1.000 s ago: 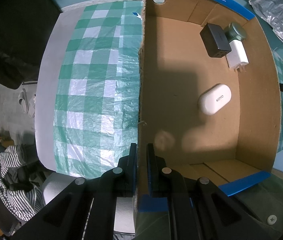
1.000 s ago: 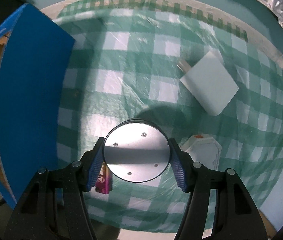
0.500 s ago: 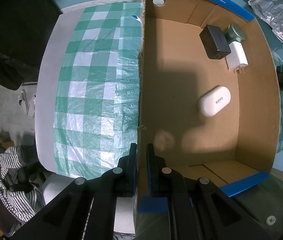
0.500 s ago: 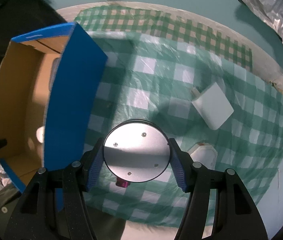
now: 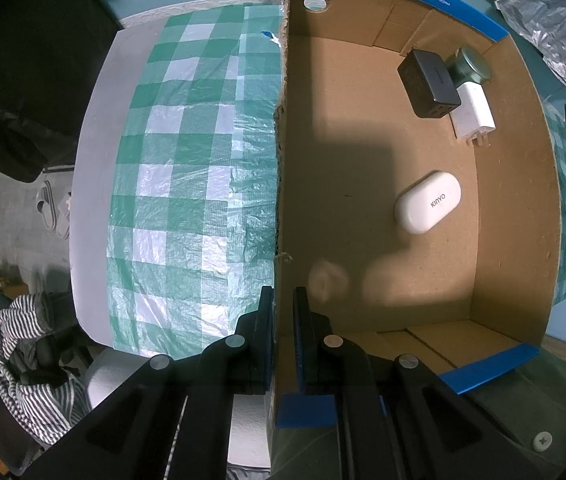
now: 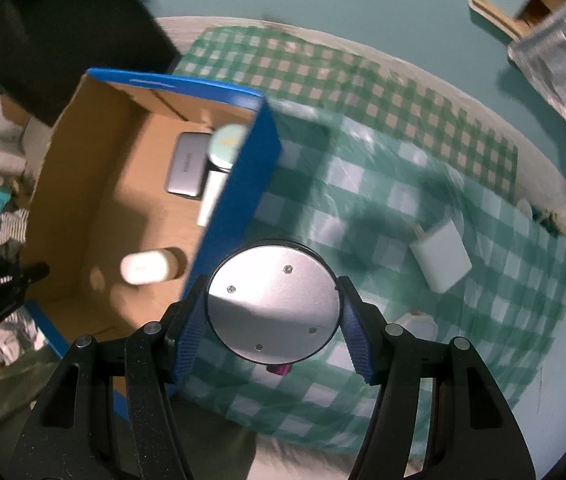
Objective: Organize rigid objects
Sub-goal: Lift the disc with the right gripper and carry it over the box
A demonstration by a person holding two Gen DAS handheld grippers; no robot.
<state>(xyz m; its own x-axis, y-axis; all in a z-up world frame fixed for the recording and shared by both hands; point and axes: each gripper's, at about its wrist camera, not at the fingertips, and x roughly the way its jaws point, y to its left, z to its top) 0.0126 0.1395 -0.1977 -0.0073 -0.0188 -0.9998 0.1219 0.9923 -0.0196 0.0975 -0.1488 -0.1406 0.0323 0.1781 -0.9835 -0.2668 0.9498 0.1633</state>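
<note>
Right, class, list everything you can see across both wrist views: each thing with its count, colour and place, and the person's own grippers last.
open cardboard box: 1, brown with blue edges, on the table
black charger block: 1, far corner of box
white plug adapter: 1, beside the black block
round green tin: 1, same corner
white oval case: 1, box floor
checked plastic cloth: 1, green and white, over table
flat white charger: 1, on cloth
round silver disc: 1, in right gripper
left gripper: black, clamped on box wall
right gripper: black, blue pads, holding disc
</note>
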